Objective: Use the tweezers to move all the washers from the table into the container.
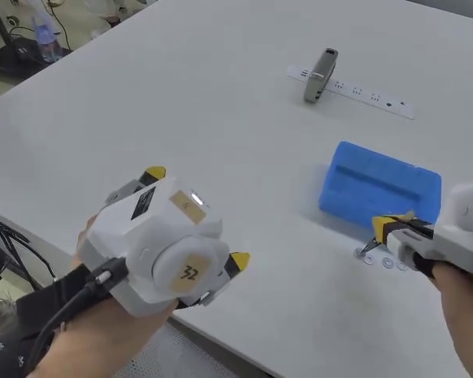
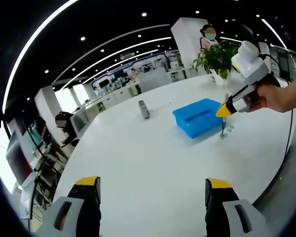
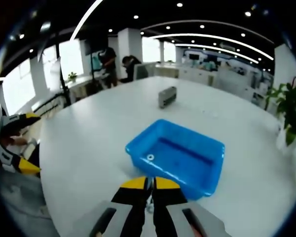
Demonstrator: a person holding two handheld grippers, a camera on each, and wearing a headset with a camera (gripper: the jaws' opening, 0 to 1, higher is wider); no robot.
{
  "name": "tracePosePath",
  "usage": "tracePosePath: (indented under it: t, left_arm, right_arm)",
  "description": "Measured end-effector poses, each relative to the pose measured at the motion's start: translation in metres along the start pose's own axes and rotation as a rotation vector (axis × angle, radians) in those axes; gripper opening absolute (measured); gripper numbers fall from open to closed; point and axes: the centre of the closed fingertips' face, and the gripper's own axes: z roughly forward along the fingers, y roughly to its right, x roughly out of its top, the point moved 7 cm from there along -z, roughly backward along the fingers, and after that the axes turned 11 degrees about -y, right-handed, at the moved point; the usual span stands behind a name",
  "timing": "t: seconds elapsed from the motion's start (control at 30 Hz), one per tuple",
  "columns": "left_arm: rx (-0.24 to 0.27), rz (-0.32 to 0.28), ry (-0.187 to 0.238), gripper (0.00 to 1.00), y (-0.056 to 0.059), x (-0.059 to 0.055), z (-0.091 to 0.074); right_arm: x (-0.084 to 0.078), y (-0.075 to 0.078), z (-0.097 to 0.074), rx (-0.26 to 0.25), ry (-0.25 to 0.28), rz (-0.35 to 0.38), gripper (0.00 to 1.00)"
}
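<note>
Several washers (image 1: 388, 264) lie on the table (image 1: 221, 118) in a short row just beside the near wall of the container (image 1: 378, 187). A lone washer (image 3: 150, 157) sits on the container floor, so by my reading you are early in the job.

Your right gripper (image 1: 392, 230) has its jaws pressed together on the tweezers (image 2: 222, 127). They point steeply down, with the tips at the table by the left end of the row. The tips are too small to show whether they pinch a washer or only touch one, so I cannot tell.

The move ahead turns on one relation. The container lies straight beyond your right jaws, with its long side running across your line of reach, and the washers lie between you and that wall. I judge that a catch needs only a lift over the near rim and a short carry forward, with no swing to either side. A thin flat washer may slip from the tips, so keep the lift low.

Your left gripper (image 2: 153, 190) has its jaws spread wide with nothing between them. It hangs near the table edge, well apart from the washers. The right is much the nearer hand.
</note>
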Motion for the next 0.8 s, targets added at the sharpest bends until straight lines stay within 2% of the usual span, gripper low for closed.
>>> tracePosePath:
  t: [0.17,0.4,0.8]
  left_arm:
    - [-0.002,0.004,0.0,0.89,0.001,0.0,0.0]
    - [-0.004,0.01,-0.005,0.89,0.001,0.0,0.0]
    - [0.001,0.01,-0.007,0.89,0.0,-0.001,0.001]
  right_arm:
    - [0.005,-0.002,-0.008,0.008,0.01,-0.012,0.0]
    - [0.011,-0.005,-0.012,0.048,0.029,0.033,0.0]
    - [0.032,-0.01,-0.027,0.07,0.067,0.003,0.0]
